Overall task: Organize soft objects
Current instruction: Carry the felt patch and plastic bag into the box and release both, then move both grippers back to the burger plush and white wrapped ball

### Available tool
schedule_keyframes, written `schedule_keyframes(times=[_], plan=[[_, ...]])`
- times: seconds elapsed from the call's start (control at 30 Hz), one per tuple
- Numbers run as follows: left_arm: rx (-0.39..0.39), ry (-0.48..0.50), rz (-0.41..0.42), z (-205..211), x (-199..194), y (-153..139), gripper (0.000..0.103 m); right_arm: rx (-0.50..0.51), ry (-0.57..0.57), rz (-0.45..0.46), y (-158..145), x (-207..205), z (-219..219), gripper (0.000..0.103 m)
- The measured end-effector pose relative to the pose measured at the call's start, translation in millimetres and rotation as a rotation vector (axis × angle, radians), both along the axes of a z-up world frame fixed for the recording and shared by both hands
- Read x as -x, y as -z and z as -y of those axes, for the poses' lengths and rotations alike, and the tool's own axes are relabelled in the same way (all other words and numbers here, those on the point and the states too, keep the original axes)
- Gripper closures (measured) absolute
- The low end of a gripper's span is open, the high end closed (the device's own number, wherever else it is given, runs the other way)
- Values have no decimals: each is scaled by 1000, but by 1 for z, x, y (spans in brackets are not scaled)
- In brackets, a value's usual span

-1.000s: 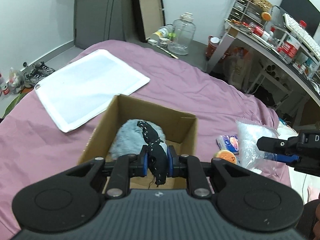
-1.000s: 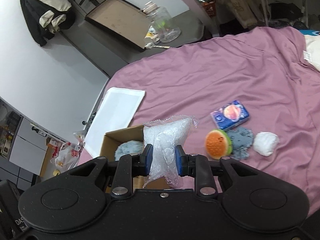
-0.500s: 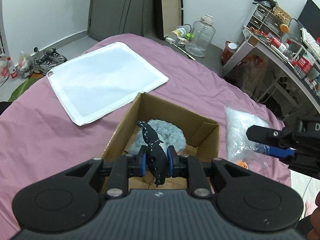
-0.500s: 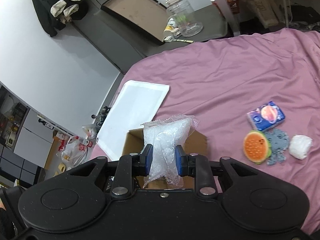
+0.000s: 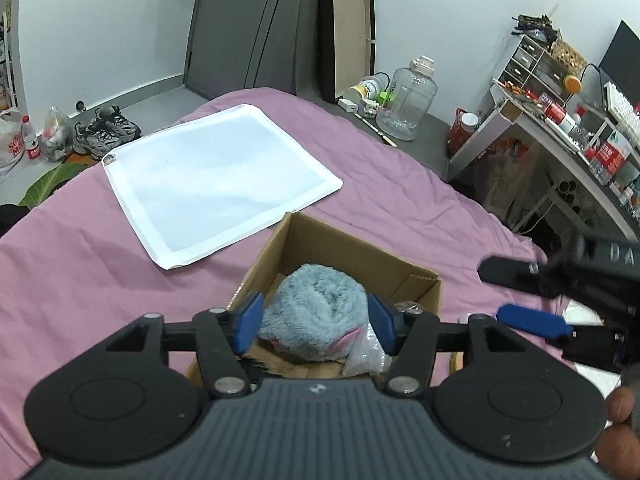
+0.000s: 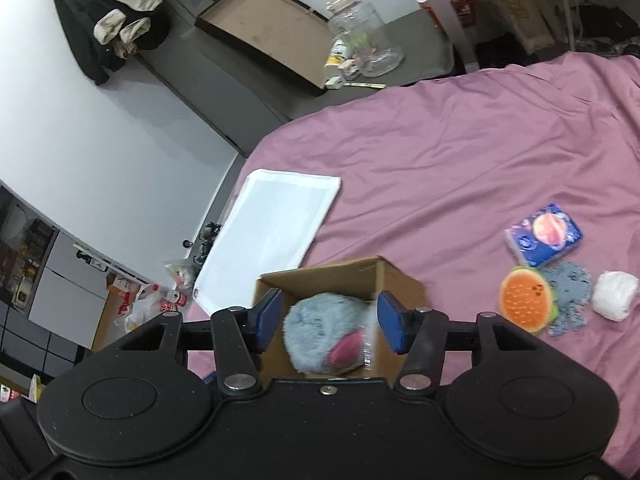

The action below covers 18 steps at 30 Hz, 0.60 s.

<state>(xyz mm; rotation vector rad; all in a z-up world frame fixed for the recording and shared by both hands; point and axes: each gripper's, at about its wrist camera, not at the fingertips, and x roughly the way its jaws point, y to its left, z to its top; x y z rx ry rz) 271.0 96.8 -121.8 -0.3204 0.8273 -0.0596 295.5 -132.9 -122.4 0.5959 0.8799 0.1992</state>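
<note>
An open cardboard box (image 5: 352,248) (image 6: 340,276) stands on the purple bed and holds a fluffy blue-grey plush (image 5: 316,304) (image 6: 320,328). A clear plastic bag (image 5: 366,354) (image 6: 370,340) lies beside the plush at the box's right side, blurred in the right wrist view. My left gripper (image 5: 315,322) hangs open over the box with nothing between its pads. My right gripper (image 6: 330,320) (image 5: 494,292) is open too, just above the box. An orange burger-shaped plush (image 6: 526,304), a blue-grey cloth (image 6: 570,300), a white ball (image 6: 614,300) and a tissue pack (image 6: 544,236) lie to the right.
A white flat pad (image 5: 216,184) (image 6: 272,236) lies on the bed beyond the box. A big clear jar (image 5: 408,100) and a dark tray stand on the floor past the bed. A cluttered desk (image 5: 560,128) is at the right, shoes (image 5: 106,132) at the left.
Both grippers have opened. The black spotted piece has left the left gripper. The clear bag has left the right gripper and now lies in the box.
</note>
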Motion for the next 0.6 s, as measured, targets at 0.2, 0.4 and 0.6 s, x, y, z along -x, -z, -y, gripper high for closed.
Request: schedule_keyframes(times=[0.2, 0.4, 0.6], plan=[[0, 41, -2, 17, 4, -3, 44, 22, 28, -13, 4, 11, 32, 50], [-26, 83, 2, 42, 13, -9, 43, 30, 62, -30, 11, 21, 69, 49], [-48, 101, 21, 61, 17, -16, 42, 40, 83, -33, 15, 30, 101, 44]])
